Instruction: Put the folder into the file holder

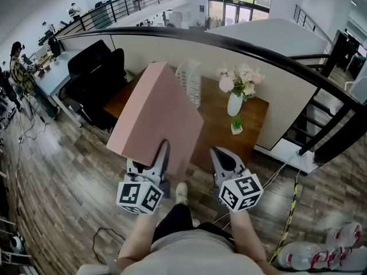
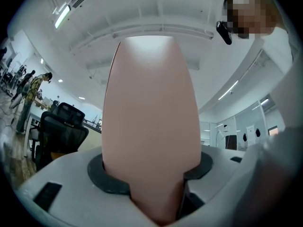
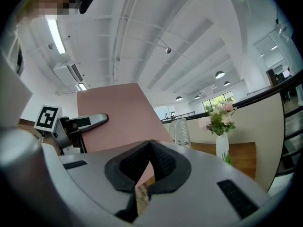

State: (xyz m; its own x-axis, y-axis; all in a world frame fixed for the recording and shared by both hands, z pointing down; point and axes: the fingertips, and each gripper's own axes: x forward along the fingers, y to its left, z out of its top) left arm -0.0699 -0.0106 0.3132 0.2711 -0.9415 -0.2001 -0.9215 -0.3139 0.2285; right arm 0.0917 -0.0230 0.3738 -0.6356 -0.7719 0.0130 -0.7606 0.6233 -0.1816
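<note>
A large pink folder (image 1: 157,116) is held up at a tilt in front of me, and my left gripper (image 1: 162,153) is shut on its lower edge. In the left gripper view the folder (image 2: 151,117) fills the middle, clamped between the dark pads. My right gripper (image 1: 219,156) is just right of the folder, shut with nothing in it; its pads (image 3: 161,162) meet in the right gripper view. The white mesh file holder (image 1: 189,79) stands on the wooden table (image 1: 255,119) beyond the folder, partly hidden by it. The right gripper view also shows the file holder (image 3: 182,131) and the folder (image 3: 118,112).
A white vase of flowers (image 1: 235,102) and a small potted plant (image 1: 237,125) stand on the table right of the file holder. Black office chairs (image 1: 94,76) sit at the left. A curved wall with a black railing (image 1: 275,50) runs behind. Water bottles (image 1: 327,251) lie on the floor at the lower right.
</note>
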